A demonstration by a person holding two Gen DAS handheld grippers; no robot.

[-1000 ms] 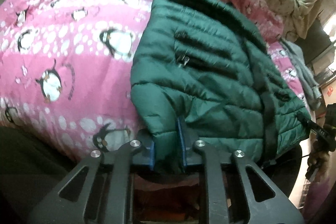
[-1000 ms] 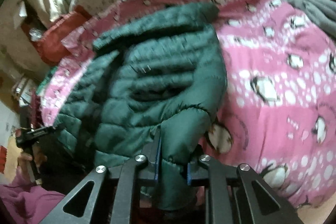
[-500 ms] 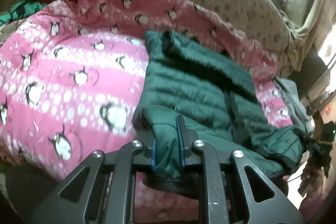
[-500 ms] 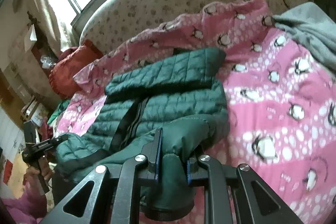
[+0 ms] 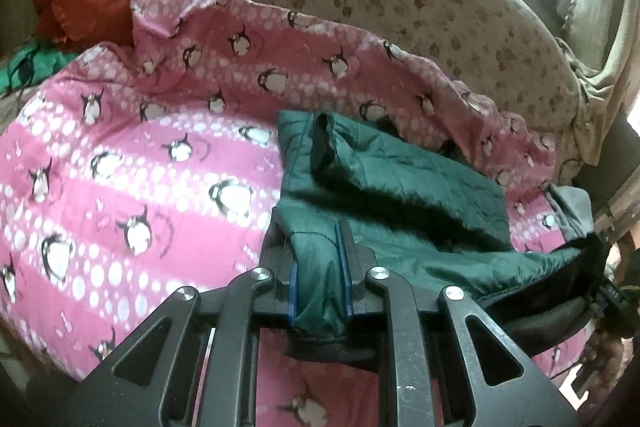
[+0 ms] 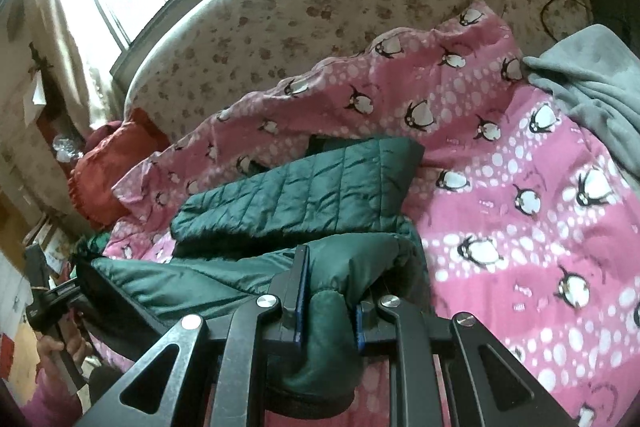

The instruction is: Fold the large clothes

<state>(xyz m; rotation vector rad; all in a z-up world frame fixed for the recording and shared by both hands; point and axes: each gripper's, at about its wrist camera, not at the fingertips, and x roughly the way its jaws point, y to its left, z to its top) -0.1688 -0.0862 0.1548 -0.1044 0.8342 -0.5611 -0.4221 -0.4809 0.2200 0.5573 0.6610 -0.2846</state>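
Two corners of the jacket [image 5: 404, 171] have come up off the bed [image 5: 132, 187] since a second ago: then the green quilted garment lay nearly flat and spread long on the pink penguin cover, and now its near edge hangs stretched between the tools while only the far half rests on the cover, a folded sleeve lying across it. Judging by this, the lengthwise fold is under way, with the hem being carried toward the collar end; the lifted half has yet to be laid down.

Left tool [image 5: 320, 279] is clamped on one hem corner, fabric bunched between its blue pads and a tail of cloth hanging below. Right tool [image 6: 328, 303] is likewise closed on the other corner, a thick roll of padding squeezed in its jaws. Both tools have risen and now point less steeply down, toward the headboard [image 6: 320, 7], side by side and well apart, so the edge between them is fairly taut. In the right view the left handle shows at the far left, gripped by a hand [image 6: 56, 347].
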